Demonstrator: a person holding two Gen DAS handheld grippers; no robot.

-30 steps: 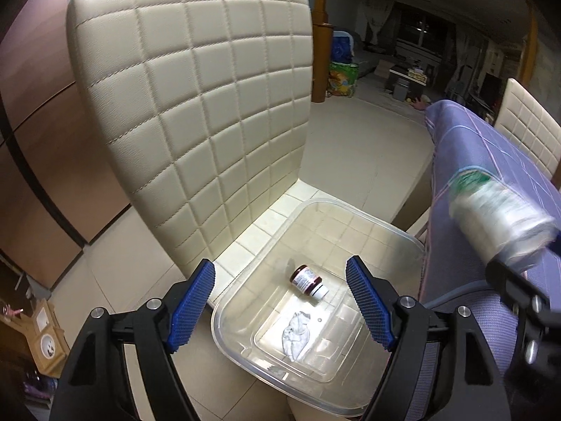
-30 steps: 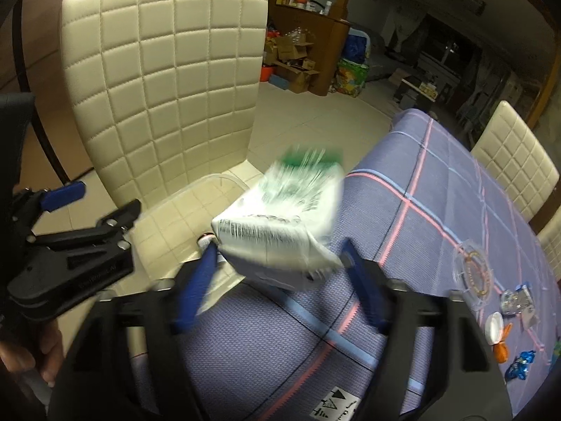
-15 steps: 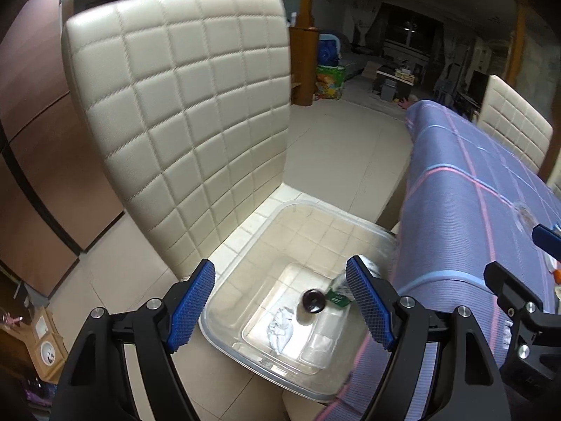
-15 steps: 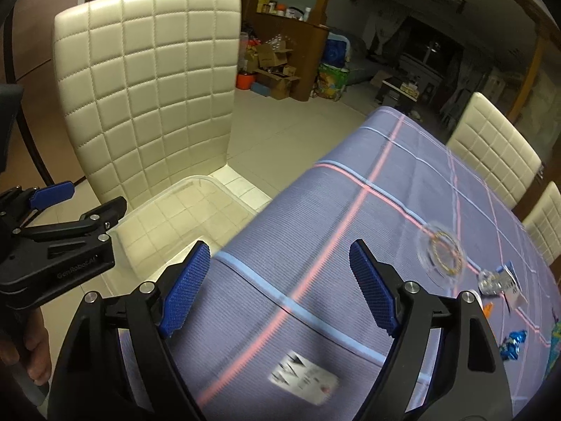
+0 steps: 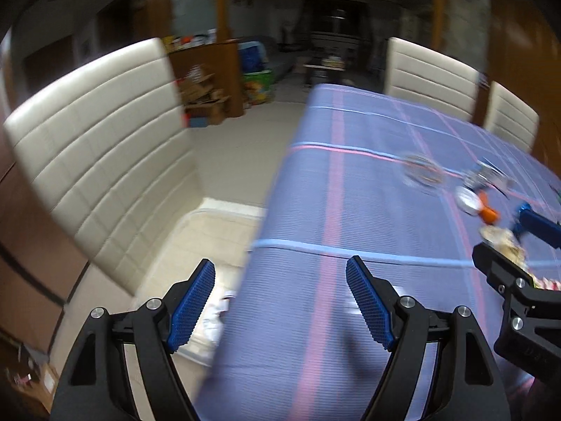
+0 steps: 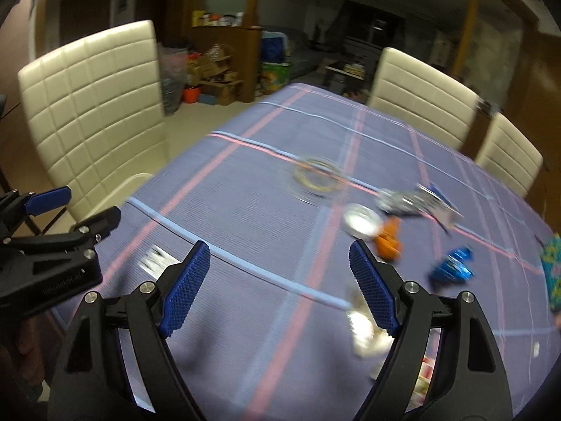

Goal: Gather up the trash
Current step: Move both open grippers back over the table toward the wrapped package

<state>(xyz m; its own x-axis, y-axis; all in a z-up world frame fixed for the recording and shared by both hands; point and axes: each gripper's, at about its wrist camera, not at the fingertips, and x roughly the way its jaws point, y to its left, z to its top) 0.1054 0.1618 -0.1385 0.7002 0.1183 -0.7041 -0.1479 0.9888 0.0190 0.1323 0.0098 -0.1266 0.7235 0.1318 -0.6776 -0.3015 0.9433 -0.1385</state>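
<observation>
A: Left gripper [image 5: 280, 301]: fingers [image 5: 191, 305] spread wide, nothing between them, over the near left edge of the surface [image 5: 350, 189]. Cover: purple cloth with pink and pale blue lines.

B: Right gripper [image 6: 278, 284]: fingers [image 6: 373, 289] likewise released, empty, over the cloth. Trash items ahead, all blurred?

A: Listed as seen from the right wrist view. Clear round lid [image 6: 317, 177], flat on the surface, mid-table. White cap [image 6: 359, 222], just beside an orange piece [image 6: 387, 238]. Silver and blue wrapper [image 6: 413, 201], beyond those two. Blue crumpled wrapper [image 6: 452, 268], to the right, apart from the orange piece. Pale crumpled scrap [image 6: 364, 329], close behind the right finger, partly hidden by it. Kinds not readable through the blur.

B: Collection bin?

A: Clear plastic bin [image 5: 210, 231] on the seat of the cream quilted chair [image 5: 98, 154], beside the left edge of the surface and below it. White crumpled paper [image 5: 219, 310] inside, near the left finger in view. Other contents hidden by the cloth edge.

B: Remaining entries?

A: Two more cream chairs [image 6: 417, 96] at the far side of the surface. White label [image 6: 154, 259] on the cloth near the left corner. Cardboard boxes [image 6: 214, 77] on the floor behind.
</observation>
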